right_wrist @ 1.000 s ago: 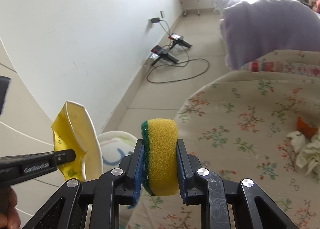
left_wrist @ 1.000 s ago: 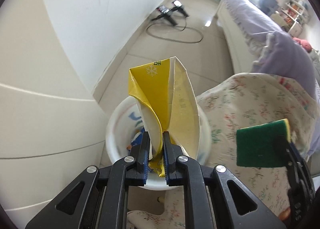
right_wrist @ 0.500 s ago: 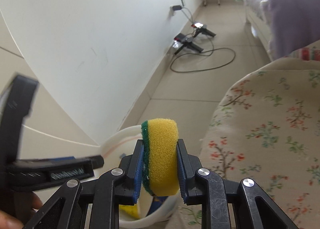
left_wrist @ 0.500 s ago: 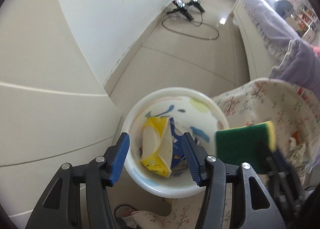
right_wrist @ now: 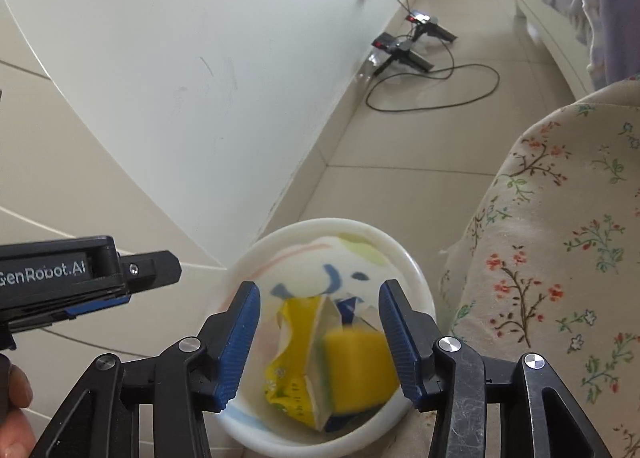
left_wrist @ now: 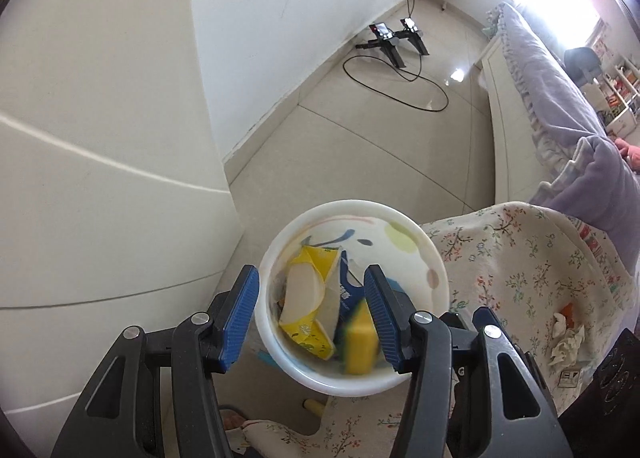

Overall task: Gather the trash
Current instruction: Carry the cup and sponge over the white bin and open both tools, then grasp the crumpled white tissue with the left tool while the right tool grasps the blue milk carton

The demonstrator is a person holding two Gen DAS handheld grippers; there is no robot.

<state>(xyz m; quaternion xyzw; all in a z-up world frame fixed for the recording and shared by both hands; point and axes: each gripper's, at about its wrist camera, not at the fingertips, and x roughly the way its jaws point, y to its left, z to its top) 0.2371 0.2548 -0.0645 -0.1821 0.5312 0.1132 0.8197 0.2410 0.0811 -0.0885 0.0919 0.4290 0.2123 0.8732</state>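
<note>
Released since a moment ago, the soft, light sponge (right_wrist: pixel 356 370) is seen in the bin (right_wrist: pixel 416 278) beneath the open, empty right tool (right_wrist: pixel 320 342), the left tool (left_wrist: pixel 312 314) likewise open.

**A lived-in bedroom at home**

This is a home bedroom. A bed with a ruffled lavender cover (left_wrist: pixel 548 98) runs along the far side, and a cream bedspread printed with small flowers (right_wrist: pixel 568 242) lies close by. The floor is glossy beige tile (left_wrist: pixel 360 146) meeting a plain white wall (right_wrist: pixel 200 58). A black cable looped on the floor (right_wrist: pixel 440 94) runs up to a wall socket. A white shelf crowded with colourful items (left_wrist: pixel 620 90) stands by the bright window.
</note>
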